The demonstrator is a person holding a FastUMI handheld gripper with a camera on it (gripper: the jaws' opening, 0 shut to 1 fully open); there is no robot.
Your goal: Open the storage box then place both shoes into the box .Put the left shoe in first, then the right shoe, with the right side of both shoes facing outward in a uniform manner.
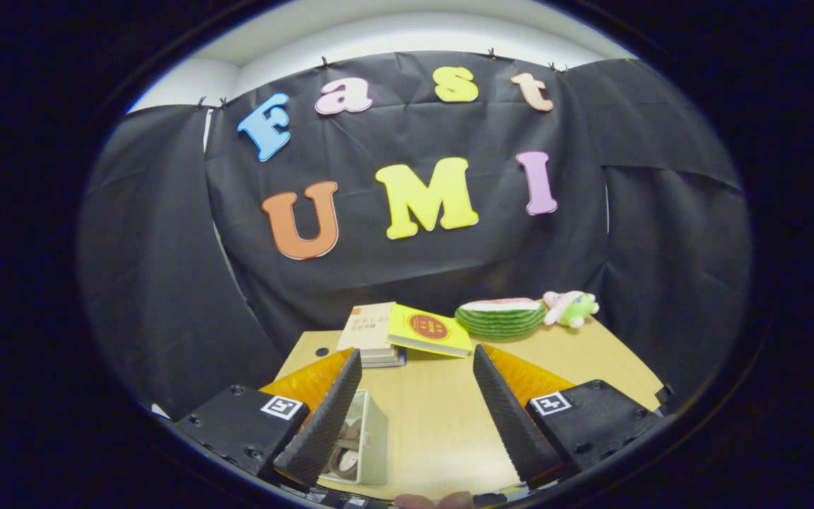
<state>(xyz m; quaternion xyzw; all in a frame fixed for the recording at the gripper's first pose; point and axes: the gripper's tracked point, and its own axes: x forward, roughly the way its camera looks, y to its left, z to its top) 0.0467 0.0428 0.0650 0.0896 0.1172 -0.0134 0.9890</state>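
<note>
My gripper hangs open above the wooden table, fingers wide apart with nothing between them. Low beside the left finger sits a clear storage box, partly hidden behind that finger. Through its wall I make out pale, pinkish shapes that look like shoes, but they are too covered to tell which way they face. Whether the box's lid is open or shut I cannot tell.
Beyond the fingers, at the table's far side, lie a stack of books and a yellow book leaning on it. Further right rest a watermelon-slice plush and a small green and pink plush toy. A fingertip shows at the very bottom.
</note>
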